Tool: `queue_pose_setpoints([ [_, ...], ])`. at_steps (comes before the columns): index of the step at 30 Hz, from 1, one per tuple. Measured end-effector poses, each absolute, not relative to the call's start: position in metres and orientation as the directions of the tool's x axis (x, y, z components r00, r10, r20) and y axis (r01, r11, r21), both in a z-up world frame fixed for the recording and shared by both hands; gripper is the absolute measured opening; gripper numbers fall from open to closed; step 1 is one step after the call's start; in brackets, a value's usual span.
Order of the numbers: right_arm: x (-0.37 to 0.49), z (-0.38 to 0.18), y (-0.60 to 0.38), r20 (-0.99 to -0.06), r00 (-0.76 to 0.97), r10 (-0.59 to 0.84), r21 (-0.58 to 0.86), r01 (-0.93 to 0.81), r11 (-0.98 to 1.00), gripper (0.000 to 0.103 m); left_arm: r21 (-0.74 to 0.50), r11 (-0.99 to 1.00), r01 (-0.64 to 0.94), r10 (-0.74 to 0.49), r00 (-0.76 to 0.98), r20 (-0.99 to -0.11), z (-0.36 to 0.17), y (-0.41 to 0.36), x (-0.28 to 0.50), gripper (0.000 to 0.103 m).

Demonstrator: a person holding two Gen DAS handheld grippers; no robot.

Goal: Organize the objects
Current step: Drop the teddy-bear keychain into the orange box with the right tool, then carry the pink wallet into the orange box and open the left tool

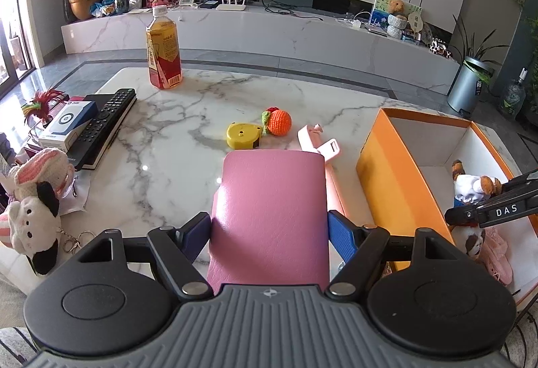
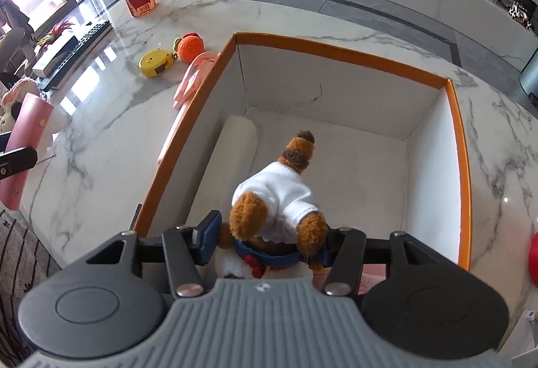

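My left gripper (image 1: 269,230) is shut on a pink leather pouch (image 1: 269,216), held above the marble table (image 1: 168,146) left of the orange box (image 1: 393,179). My right gripper (image 2: 269,240) is shut on a brown plush bear in a white shirt (image 2: 275,196), held over the inside of the orange box (image 2: 336,51). The bear also shows in the left wrist view (image 1: 470,186). A white roll (image 2: 235,146) lies in the box. On the table lie a yellow tape measure (image 1: 242,134), a crocheted orange (image 1: 279,121) and a pink strap object (image 1: 319,142).
A tea bottle (image 1: 163,51) stands at the table's far side. A remote (image 1: 101,125), a small white box (image 1: 67,122) and plush toys (image 1: 30,199) sit at the left. Pink fabric (image 1: 494,253) lies in the box's near end.
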State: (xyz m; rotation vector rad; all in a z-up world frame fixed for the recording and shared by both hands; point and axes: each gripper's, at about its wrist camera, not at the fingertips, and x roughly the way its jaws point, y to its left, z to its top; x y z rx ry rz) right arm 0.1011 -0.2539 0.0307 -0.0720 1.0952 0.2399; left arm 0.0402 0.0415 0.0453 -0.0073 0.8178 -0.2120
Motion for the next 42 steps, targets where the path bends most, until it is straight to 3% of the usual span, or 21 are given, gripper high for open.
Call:
queue_pose_setpoints([
  [5,0.114,0.019,-0.250,-0.891,0.430,0.147,0.067,-0.196,0.978,0.057,-0.099,0.978,0.181,-0.195,0.656,-0.729,0.044,0.041,0.042,0.087],
  [14,0.126,-0.004,-0.266,-0.867,0.457,0.196,0.209,-0.023,0.978,0.060,-0.100,0.980,0.173,-0.189,0.650,-0.736,0.042,0.043,0.042,0.088],
  [20,0.113,0.003,-0.276,-0.830,0.534,0.164,0.264,0.117,0.957,0.073,-0.070,0.981,0.183,-0.175,0.664,-0.727,0.045,0.038,0.039,0.088],
  [22,0.096,0.021,-0.278,-0.776,0.601,0.192,0.313,0.104,0.944,0.097,-0.070,0.979,0.190,-0.181,0.662,-0.728,0.044,0.037,0.040,0.088],
  [23,0.090,0.029,-0.277,-0.760,0.615,0.210,0.322,0.075,0.944,0.100,-0.069,0.978,0.196,-0.183,0.659,-0.730,0.044,0.035,0.040,0.088],
  [25,0.083,0.041,-0.272,-0.744,0.630,0.222,0.301,0.020,0.953,0.102,-0.064,0.977,0.205,-0.186,0.653,-0.734,0.042,0.033,0.040,0.088],
  [27,0.081,0.049,-0.266,-0.748,0.646,0.152,0.182,-0.021,0.983,0.102,-0.063,0.975,0.213,-0.189,0.648,-0.738,0.041,0.031,0.039,0.088],
  [29,0.085,0.050,-0.257,-0.760,0.649,0.032,-0.009,-0.060,0.998,0.095,-0.067,0.974,0.216,-0.194,0.647,-0.737,0.042,0.030,0.037,0.088],
  [30,0.089,0.046,-0.256,-0.775,0.632,-0.015,-0.074,-0.068,0.995,0.071,-0.067,0.974,0.217,-0.196,0.648,-0.736,0.043,0.030,0.036,0.088],
  [31,0.096,0.042,-0.260,-0.795,0.606,-0.040,-0.104,-0.071,0.992,0.034,-0.068,0.974,0.218,-0.197,0.650,-0.734,0.044,0.030,0.036,0.088],
  [33,0.107,0.031,-0.267,-0.827,0.562,-0.004,-0.064,-0.088,0.994,0.008,-0.068,0.974,0.218,-0.197,0.653,-0.731,0.045,0.030,0.035,0.088],
  [42,0.118,-0.015,-0.278,-0.879,0.475,0.041,0.008,-0.072,0.997,0.007,-0.134,0.955,0.264,-0.277,0.643,-0.714,0.051,0.024,0.033,0.088],
])
